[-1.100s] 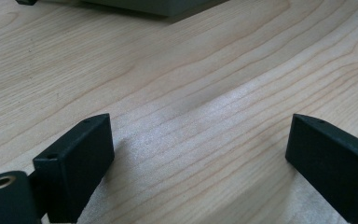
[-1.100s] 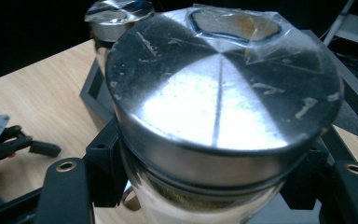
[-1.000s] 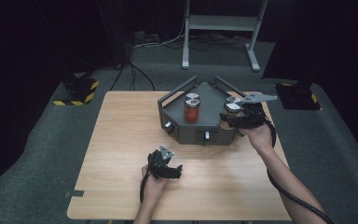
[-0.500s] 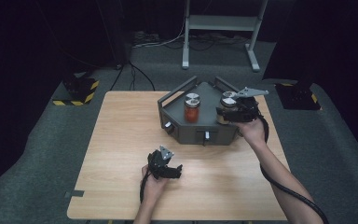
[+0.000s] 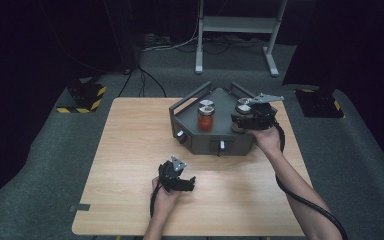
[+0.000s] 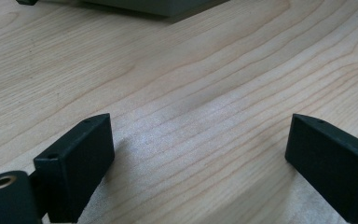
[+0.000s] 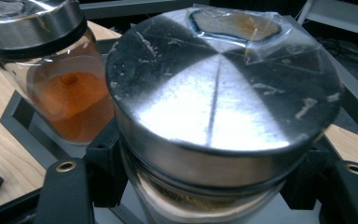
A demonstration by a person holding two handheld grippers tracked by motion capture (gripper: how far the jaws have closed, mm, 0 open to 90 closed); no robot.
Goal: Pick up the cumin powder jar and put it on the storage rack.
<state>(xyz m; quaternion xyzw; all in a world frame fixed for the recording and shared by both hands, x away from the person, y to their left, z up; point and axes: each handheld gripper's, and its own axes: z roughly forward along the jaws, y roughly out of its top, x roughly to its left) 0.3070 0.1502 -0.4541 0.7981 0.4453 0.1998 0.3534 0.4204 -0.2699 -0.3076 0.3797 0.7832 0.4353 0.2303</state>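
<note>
Since a second ago, drifted a little leftward over the grey tray point(image 5: 200, 142): the right gripper point(image 5: 246, 114), clamped around a jar with a metal lid point(image 7: 221, 100) just below the lid's rim. Held at the tray's right side, close beside a second jar of red-orange powder point(image 5: 205, 119); lids near each other, apparently not touching. Contents of the gripped jar hard to make out, perhaps a pale powder. Tray rim and handle bars around both jars, knobs on its front wall. Right forearm stretched up from the lower right edge, wrist bent inward, cable trailing along the sleeve.

Unmoved near the front of the wooden table point(image 5: 130, 150): the left gripper point(image 5: 179, 181), jaws wide apart over bare wood, nothing between them, resting in the left hand, well apart from the tray.
</note>
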